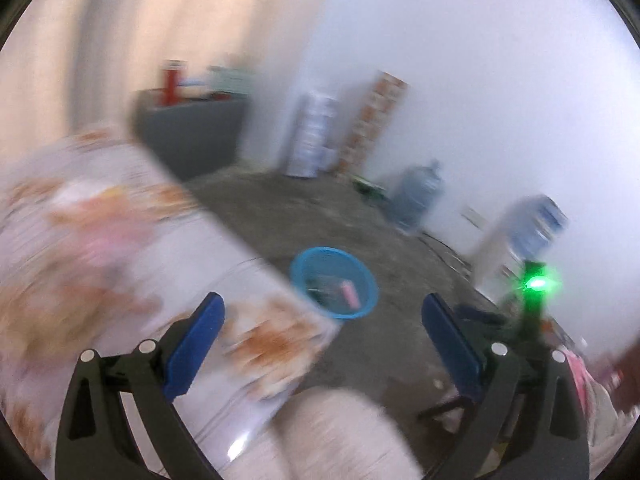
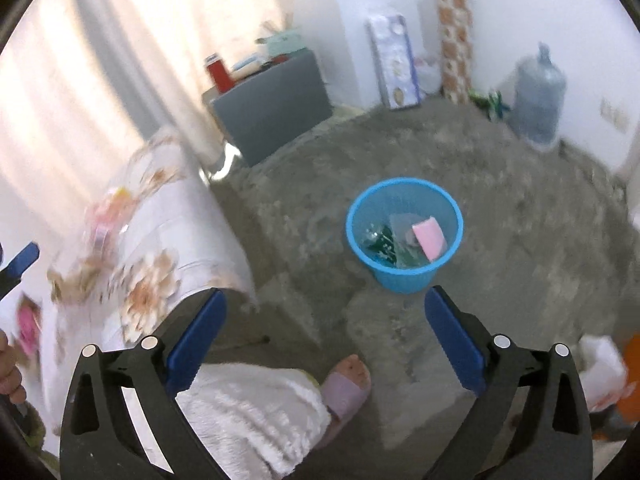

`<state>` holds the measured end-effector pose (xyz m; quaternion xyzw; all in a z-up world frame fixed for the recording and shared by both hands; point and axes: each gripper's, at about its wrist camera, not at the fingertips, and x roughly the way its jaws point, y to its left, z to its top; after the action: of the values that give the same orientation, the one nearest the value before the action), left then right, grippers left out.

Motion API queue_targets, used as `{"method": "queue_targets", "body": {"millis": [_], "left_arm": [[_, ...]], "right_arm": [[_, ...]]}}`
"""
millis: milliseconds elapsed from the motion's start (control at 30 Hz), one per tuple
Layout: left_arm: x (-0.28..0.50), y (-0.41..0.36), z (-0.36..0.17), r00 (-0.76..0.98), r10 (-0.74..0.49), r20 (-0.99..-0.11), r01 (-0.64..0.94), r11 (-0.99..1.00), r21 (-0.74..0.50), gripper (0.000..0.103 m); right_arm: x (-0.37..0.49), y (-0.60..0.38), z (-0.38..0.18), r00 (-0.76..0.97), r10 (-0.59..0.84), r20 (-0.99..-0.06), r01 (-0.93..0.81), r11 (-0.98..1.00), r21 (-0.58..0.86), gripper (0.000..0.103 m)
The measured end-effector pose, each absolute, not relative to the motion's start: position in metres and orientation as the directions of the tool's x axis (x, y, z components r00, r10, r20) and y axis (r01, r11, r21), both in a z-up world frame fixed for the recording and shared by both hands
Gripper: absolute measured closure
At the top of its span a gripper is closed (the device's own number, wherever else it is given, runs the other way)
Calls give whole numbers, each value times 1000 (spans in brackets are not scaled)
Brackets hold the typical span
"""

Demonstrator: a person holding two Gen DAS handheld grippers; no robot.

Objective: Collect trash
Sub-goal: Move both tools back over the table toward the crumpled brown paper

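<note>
Both grippers hang over the floor with jaws spread wide and nothing between them: the right gripper (image 2: 324,332) sits at bottom centre of its view, the left gripper (image 1: 322,340) likewise in its own blurred view.

The bin (image 2: 404,236), blue and mesh-walled, stands on the grey floor (image 2: 520,220) at centre of the right view, just above the jaws. Inside lie a pink piece (image 2: 430,238), some green wrapper and clear plastic. In the left view the bin (image 1: 334,282) shows at lower centre, beside the corner of the worktop (image 1: 120,240).

With the jaws empty, the step in hand is probably to go back for more trash. The worktop (image 2: 160,260), under a flowered cloth at left of the right view, carries pink and yellowish bits (image 2: 110,216) too smeared to name. Best to slow down, let the view settle, pick 1 item and close on it squarely.

In the way: the worktop's corner juts towards the bin, and the person's leg and slippered foot (image 2: 348,380) stand at bottom centre. Well apart against the wall are a grey cabinet (image 2: 272,108), a water bottle (image 2: 538,96) and 2 upright packs.
</note>
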<state>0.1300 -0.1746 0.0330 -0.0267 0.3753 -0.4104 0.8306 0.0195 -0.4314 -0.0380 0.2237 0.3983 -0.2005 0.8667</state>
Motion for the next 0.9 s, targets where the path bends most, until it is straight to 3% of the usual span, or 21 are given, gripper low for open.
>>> {"method": "queue_targets", "body": {"millis": [200,400,767,900], "left_arm": [[126,-72,17,579,-582,-570,496,807,-320,6],[132,-14,5,682,-472,-558,417,879,-233,6],[182,2,-8,679,-493,-544,414,869,-271,6],[215,-13,-17,652,-447,-612,408,887,-214,7]], "right_arm": [[58,-366,-7,629,-234,-741,436,896,87,8],[93,-313,8,695,-171,-698,332,938,101,8],[127,-238,-18,638,66,-767,149,967,206,8],[132,-229,-26,609,85,-789,141,967,213,8]]}}
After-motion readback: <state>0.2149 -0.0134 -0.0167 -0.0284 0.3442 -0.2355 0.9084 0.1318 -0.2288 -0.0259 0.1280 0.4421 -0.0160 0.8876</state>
